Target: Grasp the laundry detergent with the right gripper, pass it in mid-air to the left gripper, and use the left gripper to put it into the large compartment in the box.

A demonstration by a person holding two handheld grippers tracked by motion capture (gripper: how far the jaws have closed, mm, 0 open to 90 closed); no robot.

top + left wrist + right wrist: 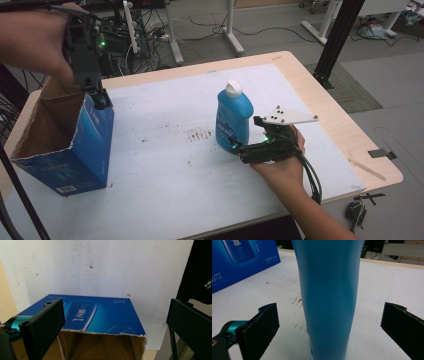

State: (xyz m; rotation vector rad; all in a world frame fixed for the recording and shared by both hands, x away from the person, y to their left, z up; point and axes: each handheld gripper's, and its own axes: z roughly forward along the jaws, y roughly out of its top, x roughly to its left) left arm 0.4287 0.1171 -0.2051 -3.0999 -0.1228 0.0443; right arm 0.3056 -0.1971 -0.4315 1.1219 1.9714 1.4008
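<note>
White tabletop (165, 165): right gripper (329, 322) is straddling, wide open, the upright blue bottle (234, 120), likely heavy, stiff, slick; grasp mid-body. Left gripper (112, 322), open and empty, is hovering over the box (75, 145) left of the bottle.

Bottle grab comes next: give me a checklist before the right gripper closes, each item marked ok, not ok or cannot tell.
1. Bottle upright on the table: ok.
2. Right gripper open wide enough, jaws apart on either side of the bottle: ok.
3. Bottle centred between the jaws in the right gripper view: ok.
4. Cap on the bottle: ok; whether it is tight, cannot tell.
5. Box open at the top: ok.
6. Left gripper at the box rim, jaws open with the box wall between them: ok; whether they touch it, cannot tell.
</note>
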